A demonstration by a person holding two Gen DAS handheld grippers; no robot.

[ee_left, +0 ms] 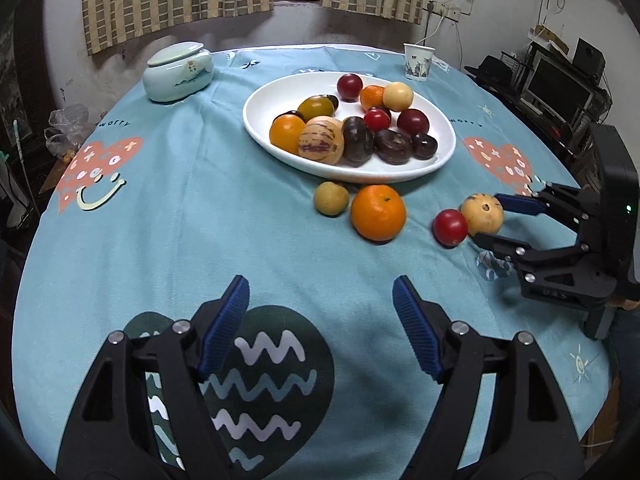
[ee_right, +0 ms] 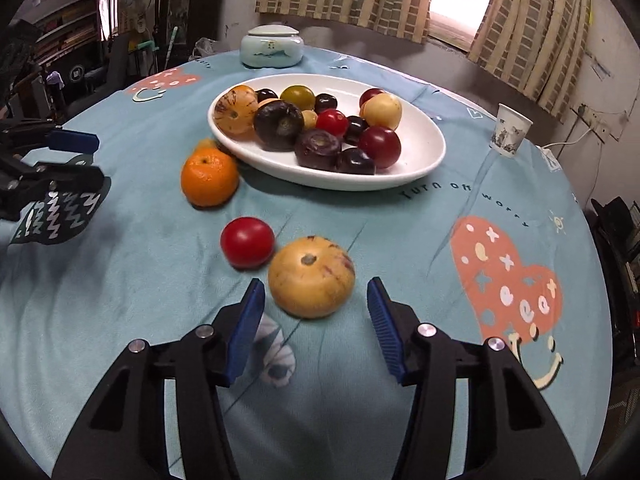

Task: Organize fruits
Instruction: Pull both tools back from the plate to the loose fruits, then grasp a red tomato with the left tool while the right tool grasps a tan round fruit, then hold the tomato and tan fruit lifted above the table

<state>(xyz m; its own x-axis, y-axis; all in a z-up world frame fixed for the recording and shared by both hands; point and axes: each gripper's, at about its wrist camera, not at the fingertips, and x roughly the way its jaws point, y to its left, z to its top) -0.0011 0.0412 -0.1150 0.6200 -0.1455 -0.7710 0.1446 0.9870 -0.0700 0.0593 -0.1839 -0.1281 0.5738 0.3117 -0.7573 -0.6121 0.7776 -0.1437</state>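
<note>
I see a white oval plate [ee_left: 264,128] heaped with fruit: dark plums, red ones, oranges, a striped melon [ee_left: 321,140]. Four lie loose on the cloth before it: a small yellow fruit [ee_left: 331,199] touching an orange [ee_left: 378,212], and further right a red plum [ee_right: 247,242] against a tan melon [ee_right: 311,277], stem-end up

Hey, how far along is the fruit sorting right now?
Mostly done: the white plate already holds about a dozen fruits. In hand: the right gripper is open around the yellow melon-like fruit, not gripping yet. Left on the cloth: that fruit, the red tomato, the orange and a small tan fruit.
</note>
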